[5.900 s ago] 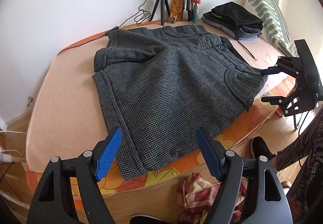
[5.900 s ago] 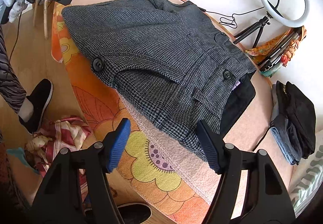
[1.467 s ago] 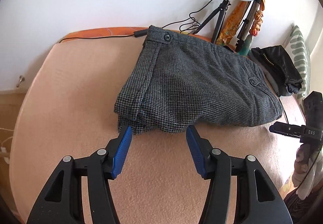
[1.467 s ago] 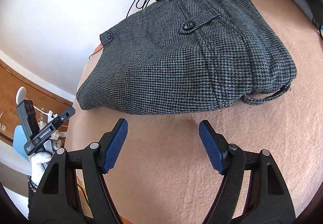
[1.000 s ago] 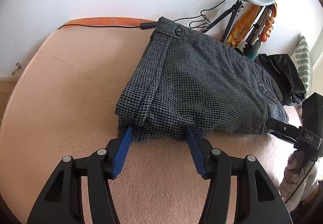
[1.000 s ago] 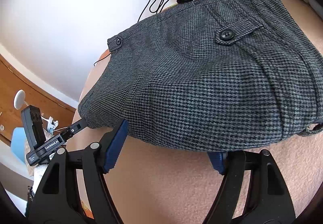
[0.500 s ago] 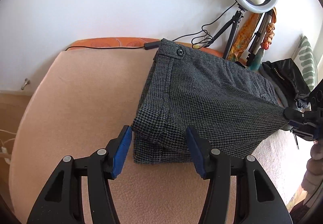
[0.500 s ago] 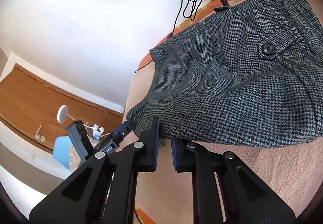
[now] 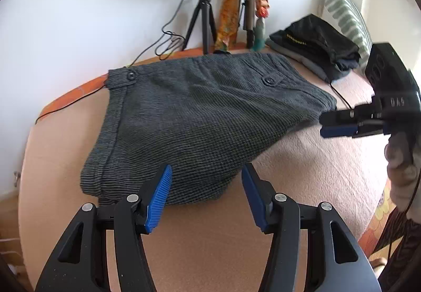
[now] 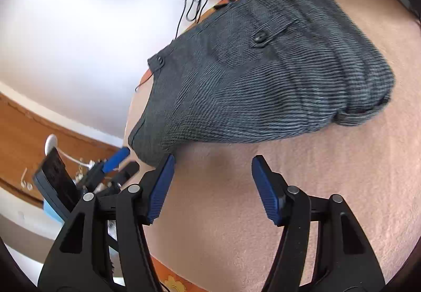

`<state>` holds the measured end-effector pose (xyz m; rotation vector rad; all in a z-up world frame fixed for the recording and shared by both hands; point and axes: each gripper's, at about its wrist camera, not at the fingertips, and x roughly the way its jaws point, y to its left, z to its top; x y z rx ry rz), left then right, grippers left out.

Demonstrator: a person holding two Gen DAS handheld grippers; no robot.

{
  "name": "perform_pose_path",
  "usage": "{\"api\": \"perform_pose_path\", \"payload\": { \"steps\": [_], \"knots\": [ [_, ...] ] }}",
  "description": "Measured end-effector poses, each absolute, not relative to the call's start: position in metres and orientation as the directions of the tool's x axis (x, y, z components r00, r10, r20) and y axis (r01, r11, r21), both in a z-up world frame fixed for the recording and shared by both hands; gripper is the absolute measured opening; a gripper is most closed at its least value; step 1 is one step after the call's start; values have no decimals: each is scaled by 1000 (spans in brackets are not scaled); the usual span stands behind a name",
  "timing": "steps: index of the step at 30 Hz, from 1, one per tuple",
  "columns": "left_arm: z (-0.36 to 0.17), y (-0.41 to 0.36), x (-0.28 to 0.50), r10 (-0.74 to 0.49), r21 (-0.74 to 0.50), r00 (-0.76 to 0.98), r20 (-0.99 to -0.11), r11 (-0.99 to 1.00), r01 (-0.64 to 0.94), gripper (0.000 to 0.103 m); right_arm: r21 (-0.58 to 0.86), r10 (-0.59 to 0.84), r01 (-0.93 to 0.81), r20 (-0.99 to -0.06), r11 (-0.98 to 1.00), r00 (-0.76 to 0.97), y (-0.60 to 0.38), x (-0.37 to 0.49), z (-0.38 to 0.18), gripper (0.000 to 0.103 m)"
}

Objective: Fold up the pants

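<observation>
The grey houndstooth pants lie folded in a compact bundle on the pink bed cover; they also show in the right wrist view. My left gripper is open and empty, just in front of the bundle's near edge. My right gripper is open and empty, just off the bundle's corner. In the left wrist view the right gripper sits at the bundle's right corner. The left gripper shows at the left in the right wrist view.
A ring light on a tripod stands against the wall behind the bed. A stack of dark folded clothes and a striped pillow lie at the back right. A black cable runs across the cover.
My right gripper was shut on the pants' corner half a second ago and has opened and let go. Both grippers have drawn back a little. The bundle now lies flat.
</observation>
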<state>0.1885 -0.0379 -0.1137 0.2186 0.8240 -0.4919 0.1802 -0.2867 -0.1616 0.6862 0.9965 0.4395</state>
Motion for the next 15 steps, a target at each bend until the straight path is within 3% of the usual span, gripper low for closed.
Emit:
{"api": "perform_pose_path", "payload": {
  "steps": [3, 8, 12, 14, 15],
  "knots": [
    [-131, -59, 191, -303, 37, 547, -780, 851, 524, 55, 760, 599, 94, -577, 643, 555, -331, 182, -166, 76],
    [-148, -76, 203, -239, 101, 542, -806, 846, 523, 55, 820, 589, 261, -553, 510, 589, -374, 193, -190, 78],
    [-156, -75, 211, -215, 109, 529, -821, 851, 514, 55, 842, 593, 280, -527, 462, 608, -381, 210, -199, 78],
    [-156, -69, 212, -233, 91, 529, -816, 851, 517, 51, 820, 585, 257, -551, 511, 595, -373, 221, -196, 77],
    [-157, -65, 214, -233, 88, 530, -816, 855, 512, 40, 807, 574, 243, -562, 538, 595, -369, 224, -194, 72]
  ]
}}
